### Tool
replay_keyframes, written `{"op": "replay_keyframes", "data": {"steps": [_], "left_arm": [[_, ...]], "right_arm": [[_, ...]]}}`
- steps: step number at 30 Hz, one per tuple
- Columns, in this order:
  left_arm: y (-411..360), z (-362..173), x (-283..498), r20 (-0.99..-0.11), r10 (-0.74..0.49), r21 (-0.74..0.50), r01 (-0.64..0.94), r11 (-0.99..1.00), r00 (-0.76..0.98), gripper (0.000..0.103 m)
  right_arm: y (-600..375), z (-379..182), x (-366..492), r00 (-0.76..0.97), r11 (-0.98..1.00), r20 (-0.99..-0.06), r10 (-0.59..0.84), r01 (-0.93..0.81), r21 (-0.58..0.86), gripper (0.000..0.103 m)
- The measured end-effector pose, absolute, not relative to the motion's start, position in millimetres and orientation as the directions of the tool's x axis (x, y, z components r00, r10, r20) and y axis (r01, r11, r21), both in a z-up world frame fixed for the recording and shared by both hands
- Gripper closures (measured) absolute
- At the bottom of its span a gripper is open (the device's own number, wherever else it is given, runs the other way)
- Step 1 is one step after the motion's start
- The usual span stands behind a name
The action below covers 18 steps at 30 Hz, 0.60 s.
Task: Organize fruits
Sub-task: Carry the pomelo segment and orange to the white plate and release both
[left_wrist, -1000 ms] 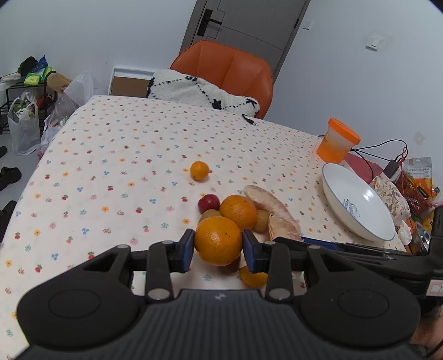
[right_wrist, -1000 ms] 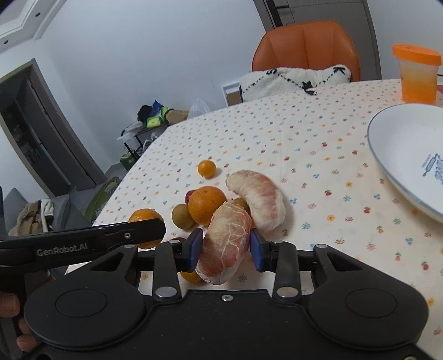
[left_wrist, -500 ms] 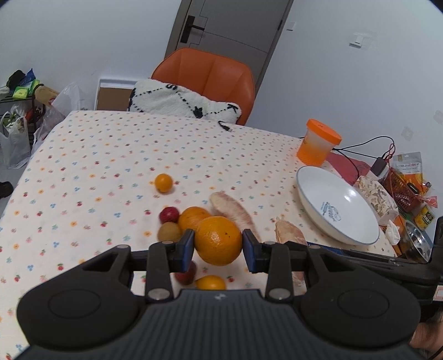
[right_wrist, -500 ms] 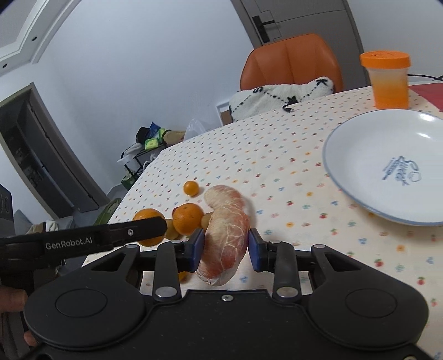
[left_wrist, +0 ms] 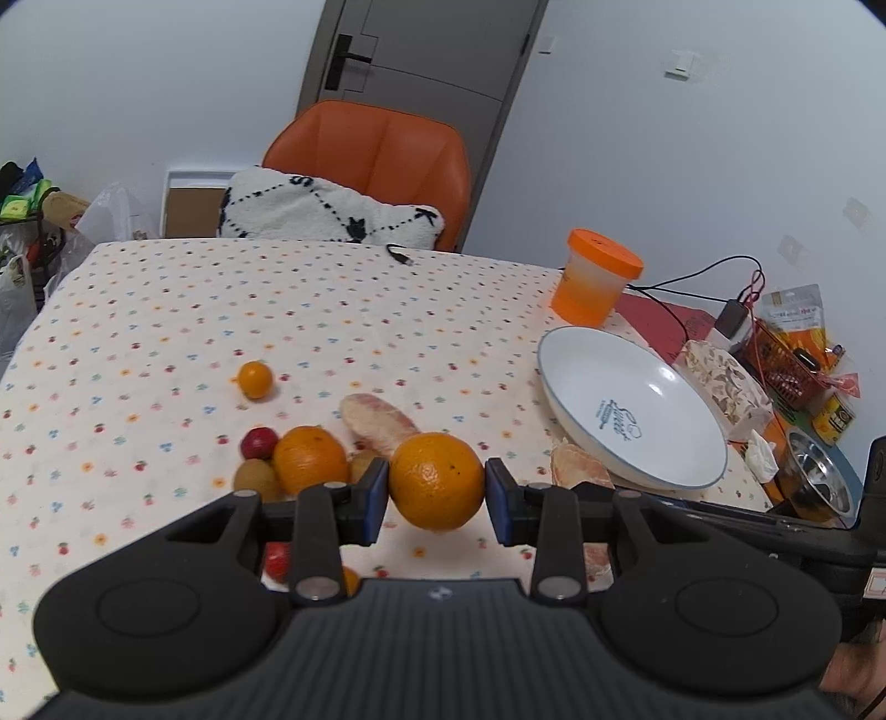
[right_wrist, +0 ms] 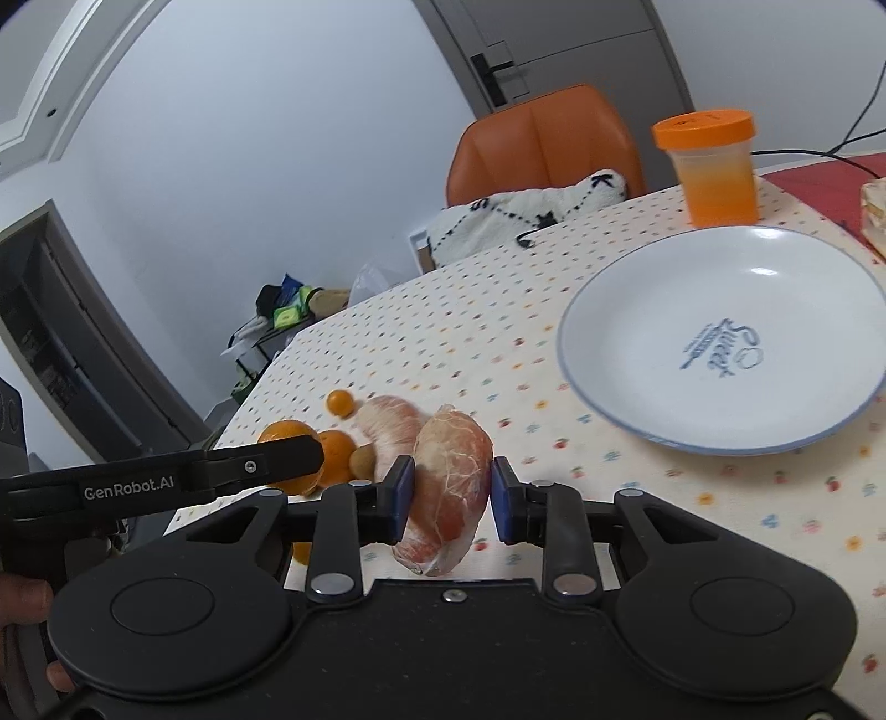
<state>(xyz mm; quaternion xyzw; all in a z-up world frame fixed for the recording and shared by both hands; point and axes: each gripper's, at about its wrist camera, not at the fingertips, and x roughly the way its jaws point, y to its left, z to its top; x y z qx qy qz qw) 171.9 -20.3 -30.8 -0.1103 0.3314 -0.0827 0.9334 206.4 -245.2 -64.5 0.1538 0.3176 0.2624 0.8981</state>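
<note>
Left gripper [left_wrist: 436, 494] is clamped on an orange [left_wrist: 436, 481] at lower centre, right gripper [right_wrist: 447, 494] on a peeled pomelo segment [right_wrist: 448, 487]; recommend lowering each gently onto the empty white plate [right_wrist: 720, 332], upper right, releasing only once resting.

Orange chair [left_wrist: 376, 160]: standing at the far edge of the table, serving as landmark. White cushion [left_wrist: 326, 207] with black stitching: lying on the chair's seat, in front of its backrest. Grey door [left_wrist: 421, 50]: standing closed directly behind the chair. Black cable end [left_wrist: 400, 255]: resting on the dotted tablecloth [left_wrist: 221, 310] just in front of the chair. Orange-lidded tub [left_wrist: 595, 282]: sitting to the chair's right. Cluttered rack [left_wrist: 25, 216]: standing far left of the chair.
</note>
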Motion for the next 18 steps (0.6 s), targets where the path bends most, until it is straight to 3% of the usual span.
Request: {"op": "replay_keyframes", "data": {"steps": [18], "left_arm": [[-81,-32,212,-0.597,-0.305,-0.253,0.186,0.949,0.742,0.068]], "right_arm": [[-318,-61,230,0.763,0.875,-0.474,0.439,-0.243,0.418,0.076]]}}
